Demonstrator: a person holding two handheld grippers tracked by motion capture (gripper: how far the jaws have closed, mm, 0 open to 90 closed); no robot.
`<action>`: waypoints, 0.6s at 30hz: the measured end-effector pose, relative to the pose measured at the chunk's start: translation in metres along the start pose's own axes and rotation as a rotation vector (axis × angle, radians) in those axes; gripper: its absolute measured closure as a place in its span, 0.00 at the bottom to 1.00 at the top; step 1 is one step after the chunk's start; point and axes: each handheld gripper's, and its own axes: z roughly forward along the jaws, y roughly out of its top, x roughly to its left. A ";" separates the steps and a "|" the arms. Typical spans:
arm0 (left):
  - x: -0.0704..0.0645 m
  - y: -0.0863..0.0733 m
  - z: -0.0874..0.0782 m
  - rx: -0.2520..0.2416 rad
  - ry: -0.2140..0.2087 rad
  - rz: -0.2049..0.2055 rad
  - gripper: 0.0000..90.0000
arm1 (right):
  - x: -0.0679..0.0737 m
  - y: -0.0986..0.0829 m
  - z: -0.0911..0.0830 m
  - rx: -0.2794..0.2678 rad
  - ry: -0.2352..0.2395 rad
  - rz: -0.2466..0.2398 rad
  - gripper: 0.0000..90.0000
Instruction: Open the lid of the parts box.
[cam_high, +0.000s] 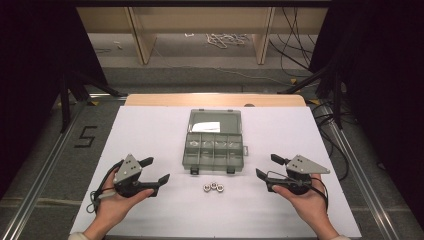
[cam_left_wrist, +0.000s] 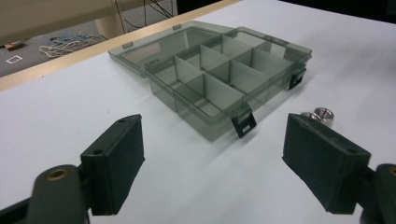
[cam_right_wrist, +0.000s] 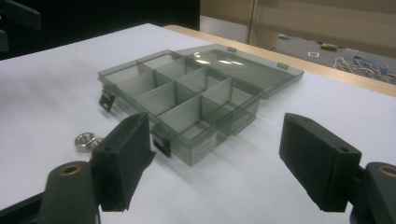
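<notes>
A white table (cam_high: 150, 130) carries a smoke-grey, see-through compartment box (cam_high: 213, 150) at its middle, lid swung flat open on the far side and two dark latches hanging from the near wall. Thin dividers split it into eight cells in two rows. The left gripper (cam_high: 153, 171) sits near the box's near-left corner, jaws wide apart and empty; the right gripper (cam_high: 265, 166) mirrors it near the near-right corner, likewise spread and empty. Three small silvery nuts (cam_high: 213, 187) lie clustered just in front of the box.
</notes>
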 end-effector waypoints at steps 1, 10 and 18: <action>-0.002 -0.002 -0.002 0.008 0.008 0.004 0.22 | 0.003 -0.001 -0.004 0.015 0.002 0.008 0.28; -0.004 -0.004 -0.004 0.012 0.004 0.010 0.23 | 0.013 -0.010 -0.017 -0.016 0.026 0.030 0.28; -0.006 -0.005 -0.004 0.011 -0.006 0.006 0.23 | 0.013 -0.009 -0.017 -0.006 0.013 0.034 0.28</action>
